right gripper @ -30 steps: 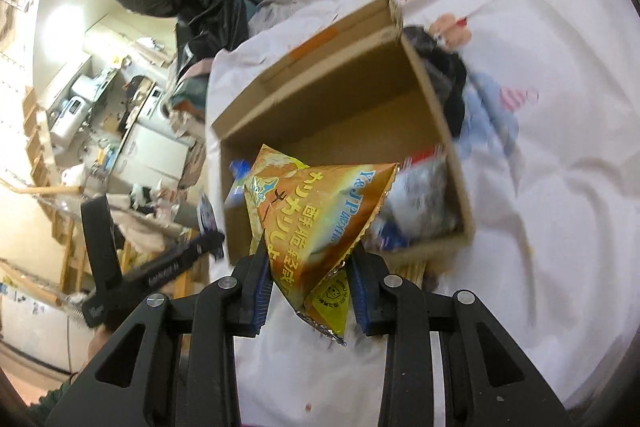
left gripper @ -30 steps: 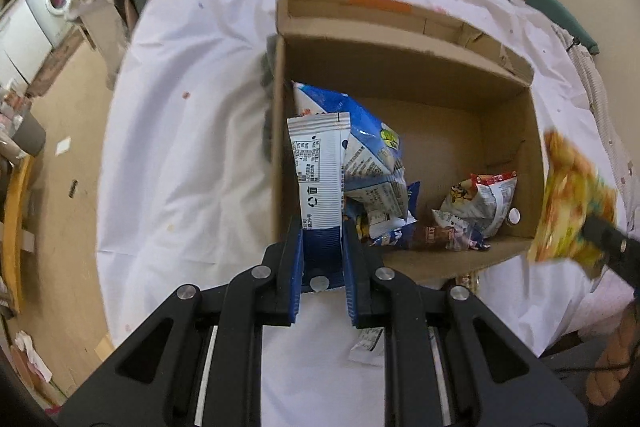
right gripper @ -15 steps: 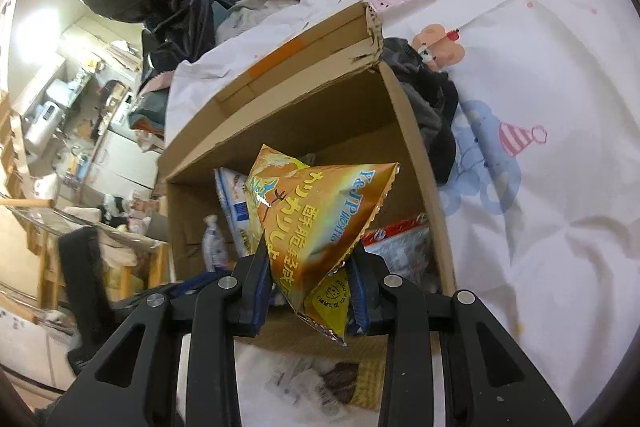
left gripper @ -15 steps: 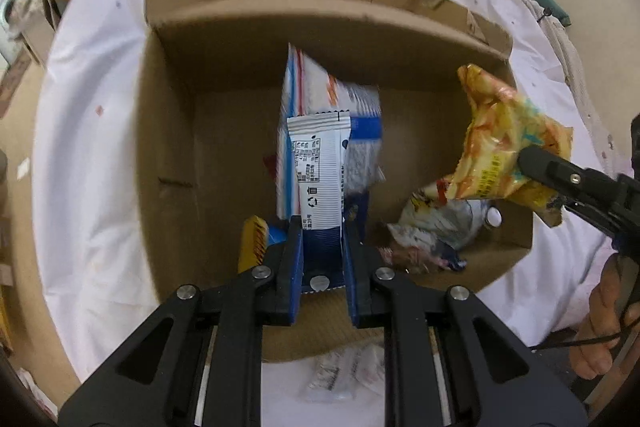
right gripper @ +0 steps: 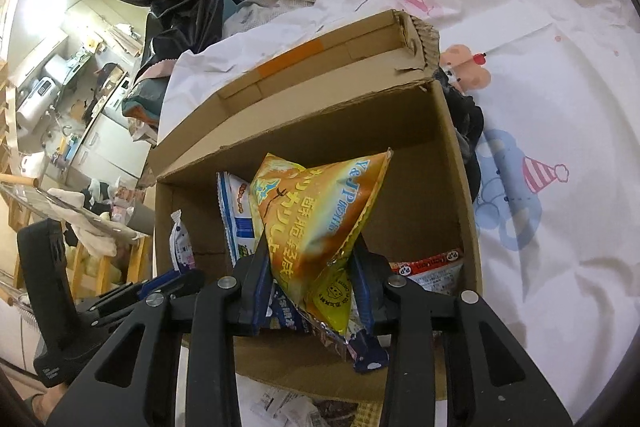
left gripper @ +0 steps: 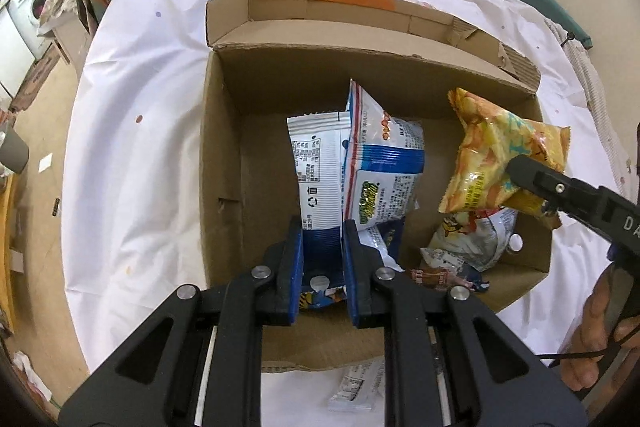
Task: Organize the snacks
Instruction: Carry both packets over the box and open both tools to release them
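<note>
Both claws pulled back over box (left gripper: pixel 224 155), left claw (left gripper: pixel 322 247) gripping white-blue packet (left gripper: pixel 320 163), right claw (right gripper: pixel 310 281) gripping yellow bag (right gripper: pixel 320 215)

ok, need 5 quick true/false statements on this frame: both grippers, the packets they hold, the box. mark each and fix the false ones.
1. The left gripper is shut on a white-and-blue snack packet. True.
2. The right gripper is open, holding nothing. False: it is shut on a yellow-orange snack bag.
3. The cardboard box has no snacks in it. False: several packets already lie inside, including a red-and-white packet at its right wall.
4. The box sits on a white sheet. True.
5. The yellow-orange bag lies flat on the box floor. False: it is held above the packets, gripped by its lower corner.
</note>
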Demonstrator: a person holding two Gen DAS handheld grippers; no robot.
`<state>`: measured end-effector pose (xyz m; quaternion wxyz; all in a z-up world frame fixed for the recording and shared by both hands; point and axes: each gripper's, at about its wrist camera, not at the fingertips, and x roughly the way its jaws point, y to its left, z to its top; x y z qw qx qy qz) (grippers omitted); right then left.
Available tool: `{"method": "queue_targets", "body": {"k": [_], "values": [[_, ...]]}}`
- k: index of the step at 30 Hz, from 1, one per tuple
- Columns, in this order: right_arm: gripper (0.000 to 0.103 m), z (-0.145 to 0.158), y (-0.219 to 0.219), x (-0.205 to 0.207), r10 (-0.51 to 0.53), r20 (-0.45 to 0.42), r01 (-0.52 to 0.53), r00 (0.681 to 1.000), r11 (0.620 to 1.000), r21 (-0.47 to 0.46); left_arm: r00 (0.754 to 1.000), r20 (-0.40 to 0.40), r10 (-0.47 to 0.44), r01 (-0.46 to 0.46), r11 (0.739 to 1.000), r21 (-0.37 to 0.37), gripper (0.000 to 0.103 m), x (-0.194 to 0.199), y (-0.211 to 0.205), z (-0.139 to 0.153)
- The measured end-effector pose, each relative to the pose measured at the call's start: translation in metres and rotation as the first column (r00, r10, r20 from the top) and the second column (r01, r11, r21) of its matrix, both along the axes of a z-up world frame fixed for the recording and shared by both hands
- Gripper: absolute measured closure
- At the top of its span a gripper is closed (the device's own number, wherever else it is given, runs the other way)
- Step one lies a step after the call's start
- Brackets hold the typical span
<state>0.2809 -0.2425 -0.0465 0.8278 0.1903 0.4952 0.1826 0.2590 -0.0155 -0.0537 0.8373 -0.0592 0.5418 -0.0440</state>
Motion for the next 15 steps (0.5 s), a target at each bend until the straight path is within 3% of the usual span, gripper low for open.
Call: {"method": "queue_targets", "body": {"k": [3, 5, 10, 12, 14, 15], "values": [[0.054, 0.000, -0.001, -0.001, -0.003, 0.002, 0.003, 1.000, 1.000, 0.000, 1.000, 0.019, 0.001, -0.001, 1.000, 0.017, 0.087, -0.001, -0.002, 0.003], [0.038, 0.003, -0.002, -0.003, -0.009, 0.018, 0.009, 1.000, 1.000, -0.001, 1.000, 0.025, -0.008, 0.007, 1.000, 0.023, 0.087, -0.003, -0.004, 0.005], [0.035, 0.010, -0.002, -0.004, -0.001, 0.044, 0.002, 0.999, 1.000, -0.020, 0.999, 0.030, -0.025, 0.024, 0.999, 0.023, 0.084, -0.008, -0.009, 0.007], [0.035, 0.011, -0.002, -0.004, -0.003, 0.044, 0.004, 0.999, 1.000, -0.019, 0.998, 0.041, -0.040, 0.039, 0.999, 0.033, 0.069, -0.011, -0.012, 0.009], [0.032, 0.015, -0.001, -0.005, -0.002, 0.060, 0.004, 0.998, 1.000, -0.031, 0.997, 0.065, -0.042, 0.040, 0.998, 0.038, 0.033, -0.015, -0.012, 0.014], [0.028, 0.018, 0.000, -0.006, 0.004, 0.074, -0.002, 0.997, 0.999, -0.034, 0.996, 0.077, -0.036, 0.034, 0.999, 0.038, 0.026, -0.016, -0.012, 0.016]]}}
